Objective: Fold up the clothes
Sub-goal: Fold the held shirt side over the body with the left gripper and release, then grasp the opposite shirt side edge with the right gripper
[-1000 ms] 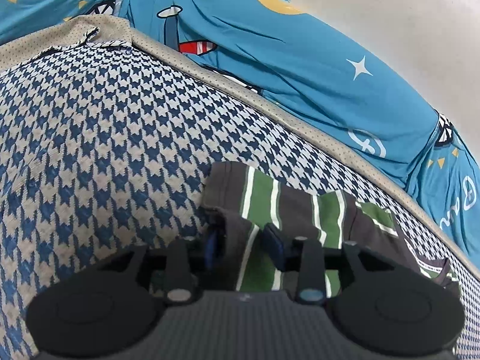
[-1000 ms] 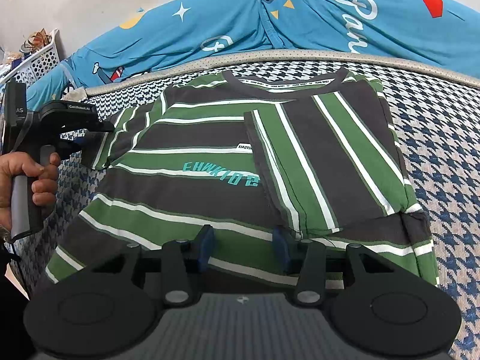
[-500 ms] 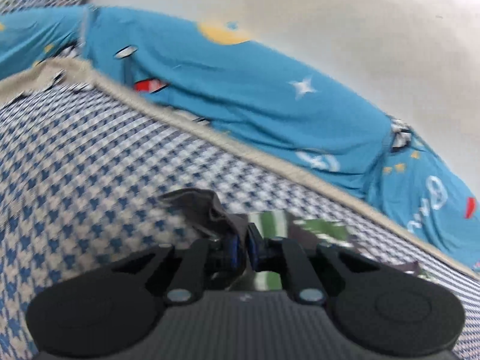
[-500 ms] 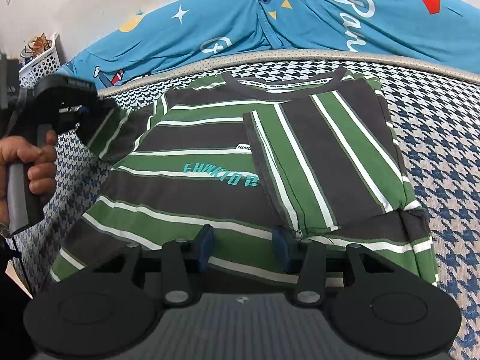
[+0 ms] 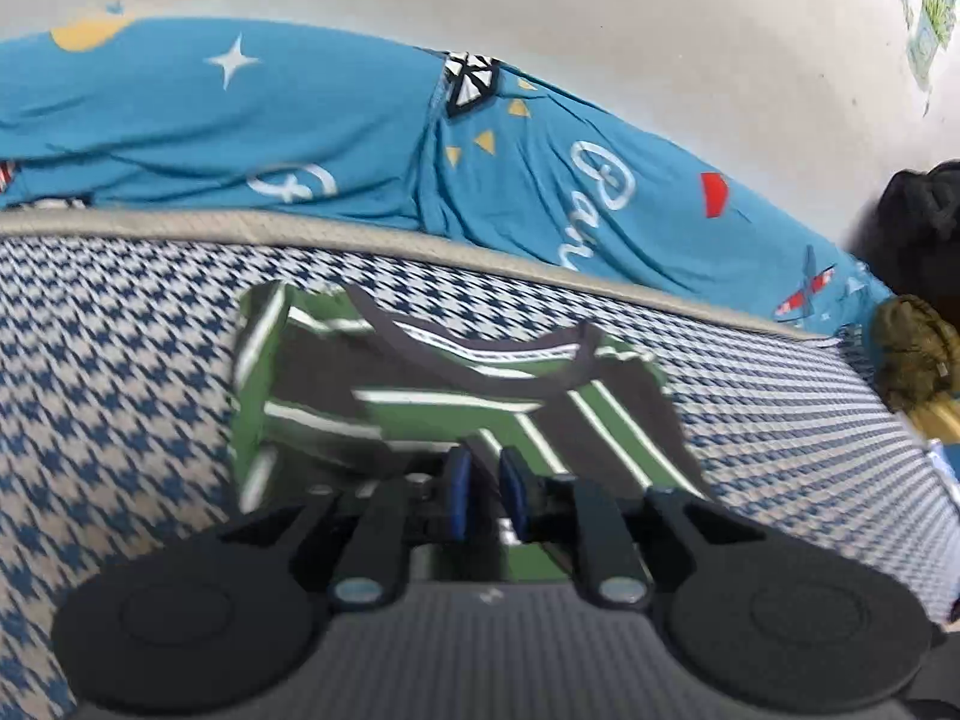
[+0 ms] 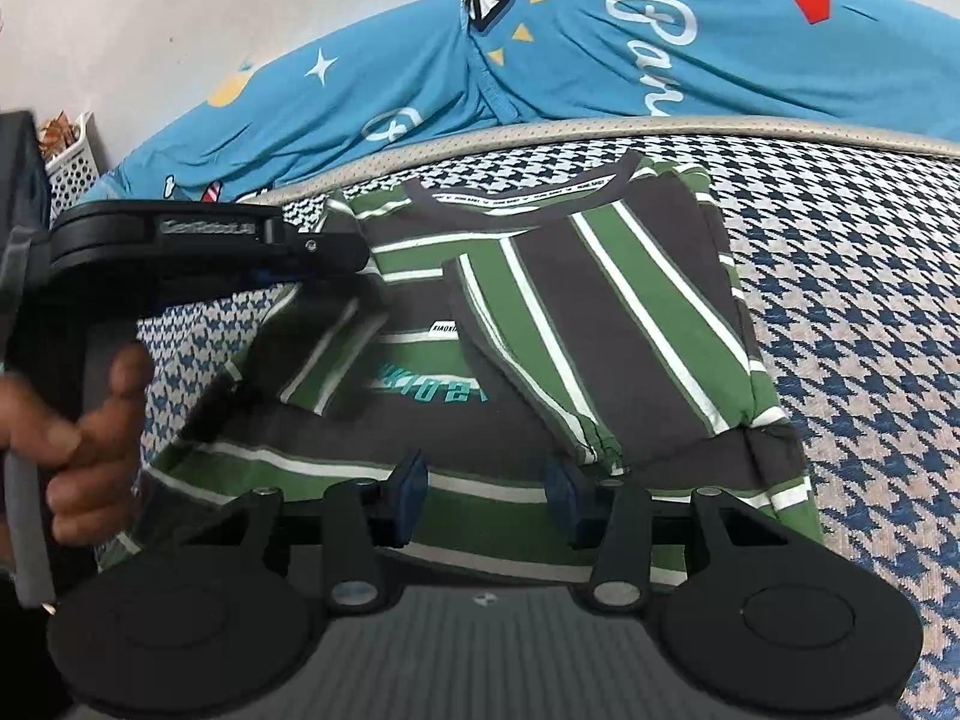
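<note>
A green, grey and white striped T-shirt point(image 6: 630, 324) lies face up on the houndstooth mattress point(image 6: 870, 312), with its right side folded in over the chest. My left gripper point(image 6: 354, 258), held by a person's hand point(image 6: 78, 420), hovers over the shirt's left shoulder. The left sleeve point(image 6: 324, 360) hangs blurred just below its tip and drapes onto the shirt body. In the left wrist view the left gripper point(image 5: 486, 489) has its jaws opening, a narrow gap between the blue pads and the shirt point(image 5: 420, 384) below them. My right gripper point(image 6: 486, 498) stands open above the hem, holding nothing.
A bright blue printed blanket point(image 6: 540, 60) is bunched along the mattress's far edge against the wall. A white basket point(image 6: 69, 174) stands at the far left. A dark bag point(image 5: 918, 222) and an olive bundle point(image 5: 912, 354) sit beyond the bed's right end.
The left gripper shut on the left sleeve, lifted it and carried it rightward over the shirt's body; its jaws have now parted a little. The right gripper stayed still.
</note>
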{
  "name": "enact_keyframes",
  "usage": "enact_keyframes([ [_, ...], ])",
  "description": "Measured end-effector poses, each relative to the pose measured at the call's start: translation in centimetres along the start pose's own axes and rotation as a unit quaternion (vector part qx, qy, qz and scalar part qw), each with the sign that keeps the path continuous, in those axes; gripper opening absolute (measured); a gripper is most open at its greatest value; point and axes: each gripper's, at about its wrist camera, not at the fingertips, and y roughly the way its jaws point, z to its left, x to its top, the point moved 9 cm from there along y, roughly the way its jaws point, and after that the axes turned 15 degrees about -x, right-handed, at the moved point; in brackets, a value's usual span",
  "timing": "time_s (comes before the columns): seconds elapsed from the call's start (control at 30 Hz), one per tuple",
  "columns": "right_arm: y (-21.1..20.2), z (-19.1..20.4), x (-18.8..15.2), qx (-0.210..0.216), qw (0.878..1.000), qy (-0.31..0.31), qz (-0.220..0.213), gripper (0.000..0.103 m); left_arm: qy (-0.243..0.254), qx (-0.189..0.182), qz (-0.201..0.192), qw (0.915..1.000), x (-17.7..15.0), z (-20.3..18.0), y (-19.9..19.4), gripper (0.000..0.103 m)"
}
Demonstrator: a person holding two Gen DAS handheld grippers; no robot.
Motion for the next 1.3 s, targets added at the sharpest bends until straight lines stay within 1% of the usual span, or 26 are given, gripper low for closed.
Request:
enact_keyframes([
  [0.03,-0.1,0.0,0.2,0.001,1.0,0.0,-0.002,0.044,-0.005,-0.012,-0.004,0.9999,0.2,-0.3,-0.3,0.028],
  [0.1,-0.2,0.0,0.4,0.004,1.0,-0.002,-0.005,0.044,-0.008,-0.029,-0.014,0.9995,0.6,-0.8,-1.1,0.036],
  [0.13,-0.2,0.1,0.5,0.006,1.0,-0.003,-0.006,0.044,-0.007,-0.033,-0.018,0.9993,0.8,-1.1,-1.5,0.039],
  [0.23,-0.6,0.8,0.5,0.02,1.0,-0.008,-0.01,0.044,-0.009,-0.036,-0.035,0.9987,1.4,-1.5,-2.9,0.042],
  [0.33,-0.9,1.7,0.5,0.037,0.999,-0.021,-0.02,0.044,-0.02,-0.022,-0.057,0.9979,2.2,-0.8,-4.8,0.043],
  [0.4,-1.2,2.4,0.4,0.05,0.998,-0.026,-0.027,0.044,-0.03,-0.001,-0.069,0.9971,2.8,0.3,-6.0,0.044],
  [0.47,-1.6,3.1,0.5,0.062,0.997,-0.031,-0.035,0.044,-0.037,0.032,-0.071,0.9962,2.7,1.6,-7.3,0.05],
  [0.53,-1.7,3.6,0.8,0.068,0.996,-0.035,-0.046,0.044,-0.047,0.07,-0.068,0.9942,2.2,2.7,-8.2,0.058],
  [0.63,-1.5,4.3,1.3,0.067,0.995,-0.041,-0.064,0.044,-0.063,0.107,-0.059,0.9905,1.2,4.2,-9.2,0.064],
  [0.67,-1.4,4.5,1.5,0.064,0.995,-0.043,-0.068,0.044,-0.064,0.116,-0.057,0.9895,0.8,4.5,-9.5,0.065],
  [0.73,-0.9,4.8,1.8,0.057,0.994,-0.048,-0.076,0.044,-0.065,0.137,-0.053,0.987,0.2,5.1,-10.0,0.073],
  [0.87,0.3,5.5,2.0,0.05,0.994,-0.064,-0.079,0.044,-0.078,0.166,-0.046,0.9819,-1.0,6.5,-11.5,0.079],
  [0.93,0.9,5.8,2.1,0.048,0.993,-0.076,-0.08,0.044,-0.089,0.179,-0.039,0.9791,-1.7,7.4,-11.8,0.083],
  [1.07,1.9,6.9,2.7,0.045,0.99,-0.102,-0.089,0.044,-0.103,0.178,-0.025,0.9784,-2.7,8.3,-11.6,0.085],
  [1.2,2.9,8.0,3.4,0.048,0.987,-0.116,-0.097,0.044,-0.098,0.177,-0.011,0.9793,-3.4,8.4,-11.1,0.087],
  [1.3,3.7,9.1,3.7,0.047,0.983,-0.142,-0.103,0.044,-0.091,0.179,-0.002,0.9796,-3.8,8.4,-10.8,0.089],
])
